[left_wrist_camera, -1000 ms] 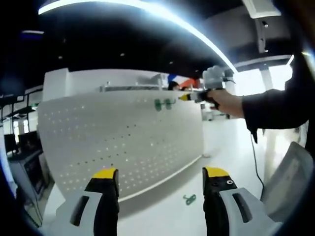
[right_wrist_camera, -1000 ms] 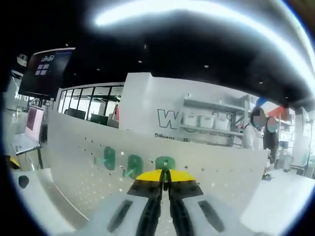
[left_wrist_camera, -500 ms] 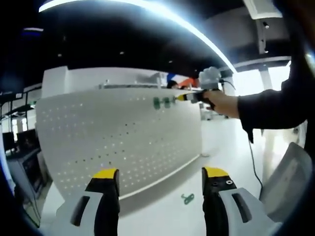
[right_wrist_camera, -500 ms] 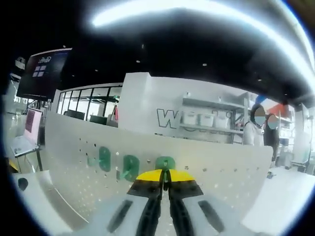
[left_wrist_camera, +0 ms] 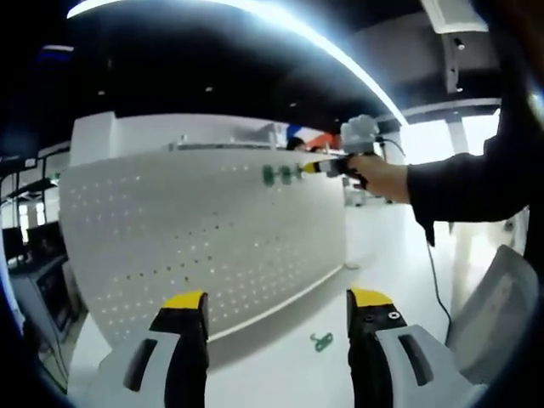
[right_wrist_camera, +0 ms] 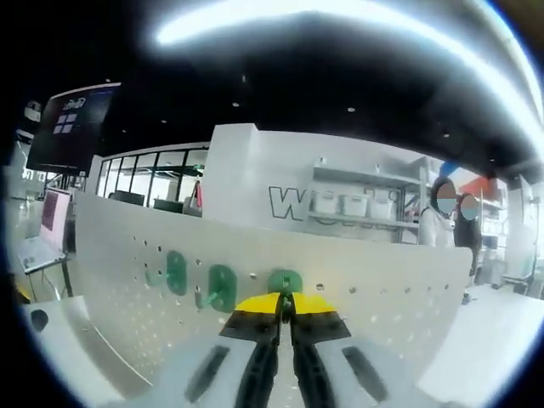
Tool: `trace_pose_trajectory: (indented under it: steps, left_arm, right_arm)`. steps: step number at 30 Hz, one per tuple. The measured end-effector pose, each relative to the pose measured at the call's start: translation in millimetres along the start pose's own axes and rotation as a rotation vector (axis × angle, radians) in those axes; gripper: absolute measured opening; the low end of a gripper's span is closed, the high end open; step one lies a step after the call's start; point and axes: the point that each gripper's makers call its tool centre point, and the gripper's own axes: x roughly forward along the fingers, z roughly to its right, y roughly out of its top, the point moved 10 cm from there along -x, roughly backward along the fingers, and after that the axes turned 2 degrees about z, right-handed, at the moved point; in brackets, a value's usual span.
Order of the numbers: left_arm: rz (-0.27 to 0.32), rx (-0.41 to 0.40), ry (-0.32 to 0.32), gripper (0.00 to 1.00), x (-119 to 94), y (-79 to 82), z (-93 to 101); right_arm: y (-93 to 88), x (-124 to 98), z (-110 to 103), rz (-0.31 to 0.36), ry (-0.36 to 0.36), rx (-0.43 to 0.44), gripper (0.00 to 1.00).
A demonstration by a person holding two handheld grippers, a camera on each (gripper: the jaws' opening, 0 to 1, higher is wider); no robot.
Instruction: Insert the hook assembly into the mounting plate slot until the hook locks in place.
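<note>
Up near the top edge of the white perforated mounting plate (right_wrist_camera: 127,280) the right gripper (right_wrist_camera: 286,304) is clenched, yellow-tipped jaws pressed together on a green hook (right_wrist_camera: 286,281), with two more green hooks (right_wrist_camera: 198,280) already seated in the holes just to its left. From the left gripper view, the plate (left_wrist_camera: 204,229) stands upright on the white table (left_wrist_camera: 289,374), a wide run of bare holes spreading below and left of the hooks (left_wrist_camera: 279,174). The left gripper (left_wrist_camera: 270,308) hangs released, jaws wide apart and holding nothing, above open tabletop where one spare green hook (left_wrist_camera: 321,342) lies loose near the plate's lower edge.
</note>
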Motion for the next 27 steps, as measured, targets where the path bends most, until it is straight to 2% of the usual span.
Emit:
trace_pose_trajectory:
  steps: [9, 21, 27]
  left_arm:
    - [0.0, -0.006, -0.015, 0.65, 0.4, 0.2, 1.4]
    - [0.001, -0.006, -0.007, 0.64, -1.0, 0.3, 0.1]
    - [-0.004, 0.001, -0.007, 0.64, -0.9, 0.1, 0.7]
  right_arm:
    - [-7.9, 2.3, -4.5, 0.016, -0.018, -0.005, 0.01]
    - [-9.6, 4.2, -6.0, -0.025, -0.026, -0.118, 0.02]
    - [-20.9, 0.1, -1.9, -0.058, -0.029, -0.09, 0.08]
